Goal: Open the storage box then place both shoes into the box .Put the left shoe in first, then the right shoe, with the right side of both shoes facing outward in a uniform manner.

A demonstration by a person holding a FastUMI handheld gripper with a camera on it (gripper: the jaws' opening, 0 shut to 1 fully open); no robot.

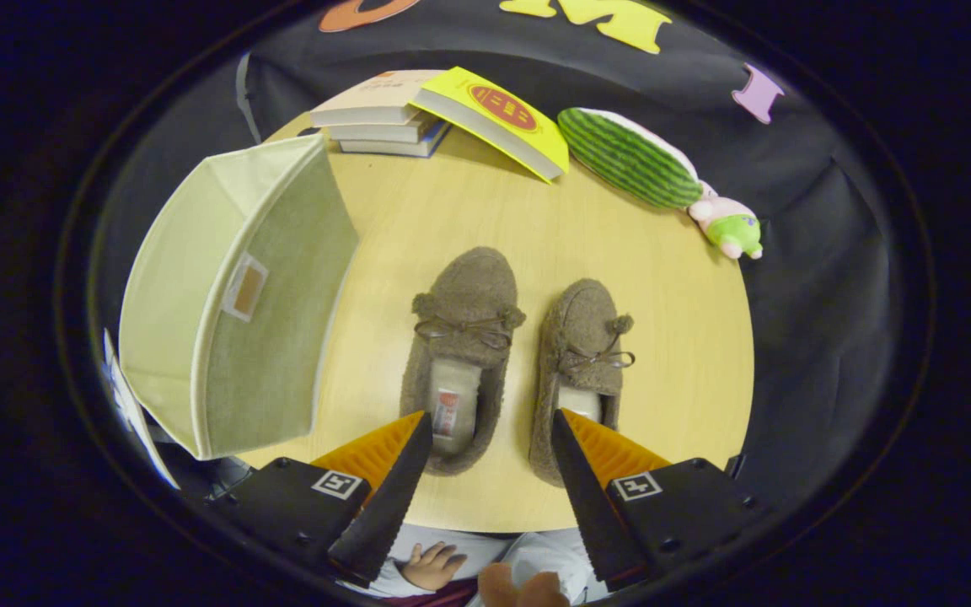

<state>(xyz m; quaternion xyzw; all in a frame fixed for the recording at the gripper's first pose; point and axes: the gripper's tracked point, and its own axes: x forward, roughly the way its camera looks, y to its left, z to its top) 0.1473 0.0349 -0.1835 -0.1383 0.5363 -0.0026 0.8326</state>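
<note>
The storage box [233, 295] sits on the counter [679, 354] at ten o'clock. The left shoe [462, 354] and right shoe [582, 371] lie just ahead at twelve, toes pointing away. The hand-held gripper [490, 434] is spread wide, holding nothing.
</note>
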